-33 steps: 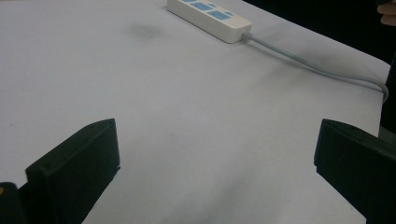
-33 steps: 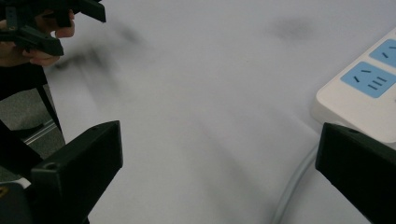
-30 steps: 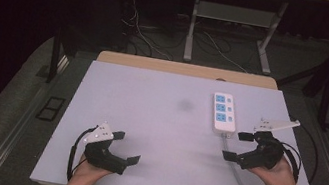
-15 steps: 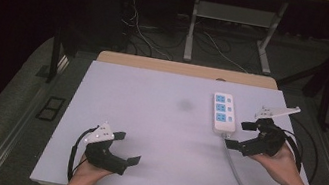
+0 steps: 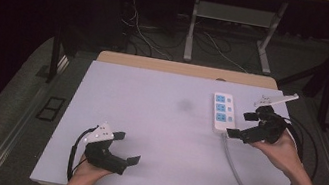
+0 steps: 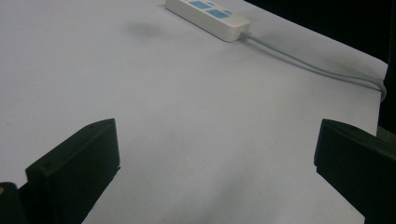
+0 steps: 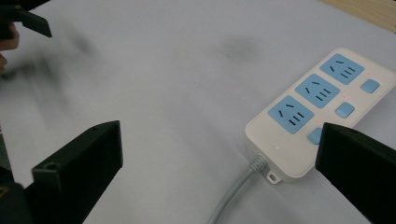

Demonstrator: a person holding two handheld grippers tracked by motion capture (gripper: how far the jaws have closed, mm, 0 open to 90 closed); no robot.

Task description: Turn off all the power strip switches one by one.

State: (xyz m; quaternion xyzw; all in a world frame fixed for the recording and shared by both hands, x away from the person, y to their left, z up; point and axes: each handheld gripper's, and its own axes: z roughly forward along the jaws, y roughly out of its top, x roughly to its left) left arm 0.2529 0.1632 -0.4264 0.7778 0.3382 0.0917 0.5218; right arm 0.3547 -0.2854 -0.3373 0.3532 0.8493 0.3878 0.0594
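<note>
High view: a white power strip (image 5: pixel 222 112) with three blue sockets is seen lying flat on the pale bench (image 5: pixel 155 136), its grey cord (image 5: pixel 239 176) running back toward the person's side. The right gripper (image 5: pixel 244 125) is held just beside the strip's cord end, jaws apart, one jaw near the strip's corner; whether it touches cannot be told. The left gripper (image 5: pixel 127 148) is held low over the bench well apart from the strip, jaws apart and nothing between them.

Left gripper view: bare bench is seen between the two wide-spread jaws; the power strip (image 6: pixel 208 11) lies far beyond the jaw tips, the cord (image 6: pixel 317 69) trailing off from it.

Right gripper view: the power strip (image 7: pixel 322 112) lies ahead of the far-apart jaws, close to one jaw, its cord end (image 7: pixel 254 163) between the two. The strip is judged rigid, light, smooth plastic, likely to slide on the bench; the narrow body would best be gripped across its long sides near the cord end, clear of the switches. The stiff cord may drag and turn it.

Against the earlier high view, the right gripper has been brought forward and closer to the strip; the left gripper and the strip have stayed where they were.
</note>
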